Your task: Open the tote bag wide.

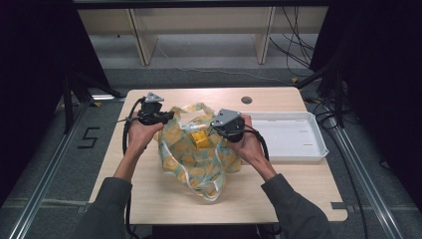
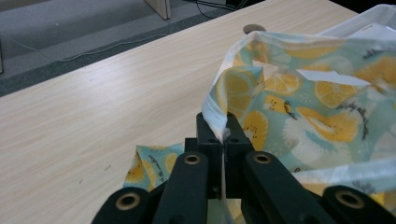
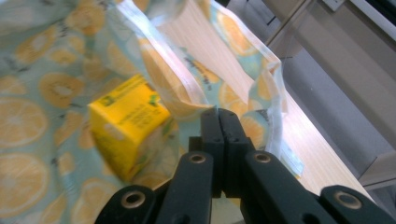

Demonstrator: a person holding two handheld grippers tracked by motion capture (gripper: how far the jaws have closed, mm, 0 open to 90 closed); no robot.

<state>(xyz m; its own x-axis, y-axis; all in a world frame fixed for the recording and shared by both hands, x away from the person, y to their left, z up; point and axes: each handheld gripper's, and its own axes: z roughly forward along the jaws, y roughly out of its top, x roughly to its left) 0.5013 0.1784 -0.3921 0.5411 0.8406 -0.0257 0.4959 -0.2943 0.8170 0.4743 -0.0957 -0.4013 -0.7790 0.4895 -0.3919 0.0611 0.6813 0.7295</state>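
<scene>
Pinching bag [image 1: 199, 154] rim: both hand-held grippers [image 1: 158, 117] [image 1: 226, 130] | wooden table [image 1: 149, 199] | grey floor [image 1: 209, 55]

I work in a lab. My wooden table [image 1: 149, 199] stands between dark curtains [image 1: 30, 59], with loose cables [image 1: 298, 45] on grey floor [image 1: 209, 50].

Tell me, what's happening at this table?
A person holds a gripper in each hand and works on a lemon-print cloth bag on a wooden table. The left gripper pinches the bag's rim, and the right gripper pinches the opposite edge. A yellow box sits inside. A white tray lies alongside.
</scene>
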